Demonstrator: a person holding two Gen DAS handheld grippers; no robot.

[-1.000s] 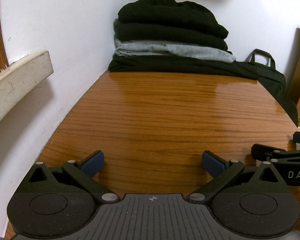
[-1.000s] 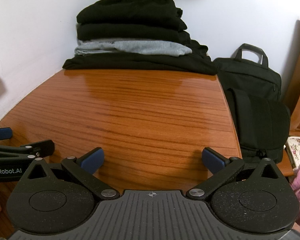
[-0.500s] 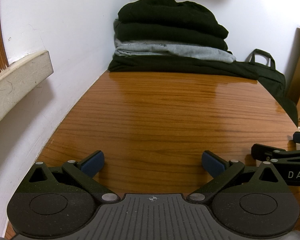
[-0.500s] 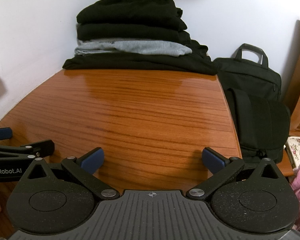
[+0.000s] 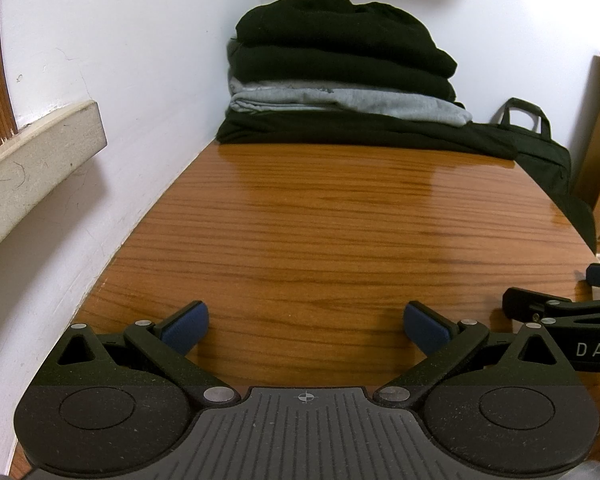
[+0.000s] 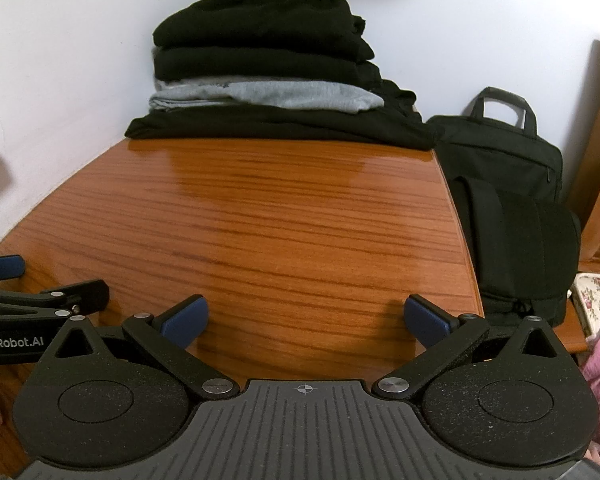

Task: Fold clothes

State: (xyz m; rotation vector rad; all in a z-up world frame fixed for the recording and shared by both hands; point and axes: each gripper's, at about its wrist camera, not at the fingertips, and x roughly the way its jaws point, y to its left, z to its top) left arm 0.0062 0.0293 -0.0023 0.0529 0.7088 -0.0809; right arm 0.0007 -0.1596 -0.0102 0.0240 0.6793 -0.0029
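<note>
Left claw (image 5: 306, 322): blue-padded fingers spread wide, holding nothing.
Right claw (image 6: 306, 320): likewise gaping, empty.
Clothes (image 6: 268, 80): soft folded black-and-grey stack, table's far end.
Table (image 5: 320, 232): glossy wood grain.

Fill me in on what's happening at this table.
A person holds two tools low over the near end of a wooden table, side by side. The left tool and the right tool are both open and hold nothing. At the far end, against the wall, sits a stack of folded clothes: black pieces with a grey one between them. A black bag stands beside the table. No garment lies in front of the tools.
</note>
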